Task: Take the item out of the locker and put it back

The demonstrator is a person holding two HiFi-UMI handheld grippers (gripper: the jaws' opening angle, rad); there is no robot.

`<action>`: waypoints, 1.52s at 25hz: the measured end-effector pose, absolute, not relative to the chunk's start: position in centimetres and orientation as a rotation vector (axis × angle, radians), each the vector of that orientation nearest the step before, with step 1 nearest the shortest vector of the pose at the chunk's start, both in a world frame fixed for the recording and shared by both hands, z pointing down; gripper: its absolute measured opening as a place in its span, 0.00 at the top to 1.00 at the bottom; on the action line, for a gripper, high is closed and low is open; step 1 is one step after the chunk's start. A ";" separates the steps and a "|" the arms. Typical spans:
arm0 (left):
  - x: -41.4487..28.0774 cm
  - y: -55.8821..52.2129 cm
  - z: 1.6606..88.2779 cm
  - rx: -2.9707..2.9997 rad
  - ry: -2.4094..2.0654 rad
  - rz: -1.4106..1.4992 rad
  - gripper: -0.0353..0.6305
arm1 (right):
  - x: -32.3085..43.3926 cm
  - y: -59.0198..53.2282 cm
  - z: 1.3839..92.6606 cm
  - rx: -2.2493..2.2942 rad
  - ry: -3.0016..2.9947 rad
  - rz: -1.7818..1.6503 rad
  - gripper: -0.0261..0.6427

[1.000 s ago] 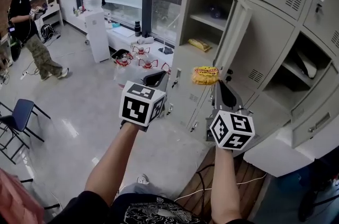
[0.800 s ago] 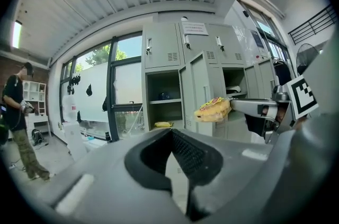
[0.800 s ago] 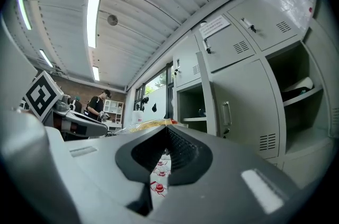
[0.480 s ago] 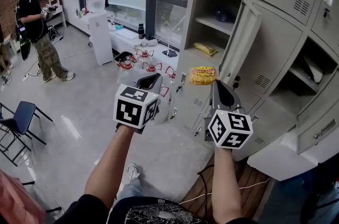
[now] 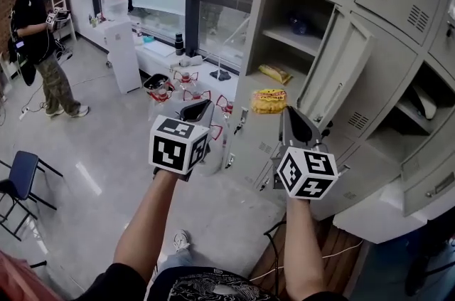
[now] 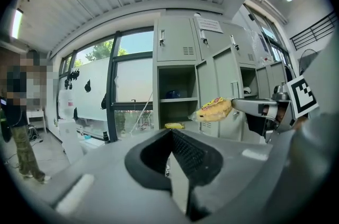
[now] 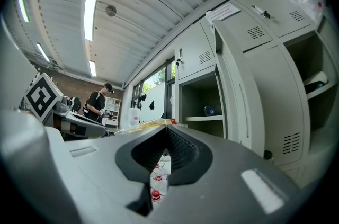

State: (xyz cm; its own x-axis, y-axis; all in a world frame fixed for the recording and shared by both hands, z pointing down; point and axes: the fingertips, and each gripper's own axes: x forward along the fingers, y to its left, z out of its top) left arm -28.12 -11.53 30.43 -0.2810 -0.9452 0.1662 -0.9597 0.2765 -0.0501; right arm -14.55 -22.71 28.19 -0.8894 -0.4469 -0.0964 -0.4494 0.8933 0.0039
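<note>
Right gripper (image 5: 283, 109) was clenched on one edge of a yellow packet (image 5: 268, 101), its jaws pressed together on the wrapper. The packet was held in the air outside the locker (image 5: 254, 29), near the front of the open compartment and touching nothing but the jaws.

Left gripper (image 5: 199, 107) was clenched on nothing: in the left gripper view its jaws met at the tips with nothing between them. It was held to the left of the right gripper, apart from it, and both pointed toward the lockers.

The compartment's door (image 5: 341, 68) stood swung open to the right. A second packet (image 5: 274, 73), also yellow, lay on the compartment floor. A blue object (image 5: 298, 25) sat on the shelf (image 5: 288, 38) above it, toward the back; its kind could not be told.

A person (image 5: 35, 29) stood at the far left of the room. A chair (image 5: 18, 175) stood at the left edge, and red-capped bottles (image 5: 186, 82) stood near the window
</note>
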 end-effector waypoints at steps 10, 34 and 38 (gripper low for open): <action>-35.1 -16.7 29.5 1.952 -2.322 0.214 0.95 | -20.6 -26.5 27.1 -0.861 2.925 0.031 0.92; -44.0 -22.4 30.2 2.223 -2.064 0.183 0.94 | -27.5 -30.0 26.1 -1.227 2.791 0.050 0.92; -44.7 -23.0 30.4 2.230 -2.056 0.194 0.95 | -27.7 -30.9 26.2 -1.252 2.771 0.039 0.92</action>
